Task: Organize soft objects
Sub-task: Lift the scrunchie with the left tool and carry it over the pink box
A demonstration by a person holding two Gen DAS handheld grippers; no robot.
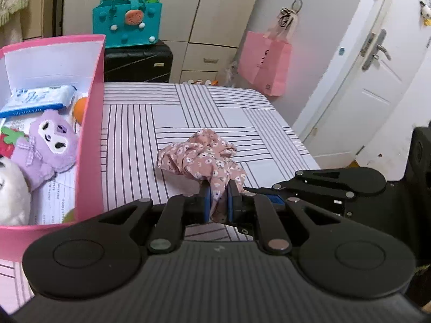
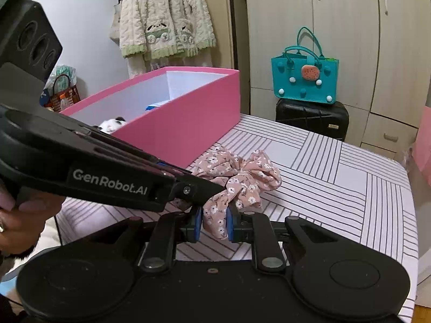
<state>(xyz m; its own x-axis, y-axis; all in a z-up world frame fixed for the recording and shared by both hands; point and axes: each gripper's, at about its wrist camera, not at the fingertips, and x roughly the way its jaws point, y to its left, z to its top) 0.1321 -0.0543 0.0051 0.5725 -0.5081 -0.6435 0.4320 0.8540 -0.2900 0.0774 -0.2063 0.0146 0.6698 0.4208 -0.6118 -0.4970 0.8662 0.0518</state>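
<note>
A crumpled pink floral cloth (image 1: 199, 156) lies on the striped table; it also shows in the right wrist view (image 2: 242, 175). My left gripper (image 1: 218, 202) is shut on the cloth's near edge. My right gripper (image 2: 214, 222) is shut on the same cloth, right beside the left gripper (image 2: 204, 191), whose body crosses the right wrist view. The right gripper's body (image 1: 339, 180) shows at the right of the left wrist view. A pink box (image 1: 91, 123) stands to the left and holds a purple plush (image 1: 51, 140), a white plush (image 1: 10, 191) and a wipes pack (image 1: 37, 99).
The striped table (image 1: 188, 107) ends at the right, near a white door (image 1: 363, 80). The pink box's side wall (image 2: 188, 129) stands just behind the cloth. A teal bag (image 2: 304, 80) sits on a black suitcase (image 2: 312, 118) beyond the table. A pink paper bag (image 1: 266, 62) hangs at the far edge.
</note>
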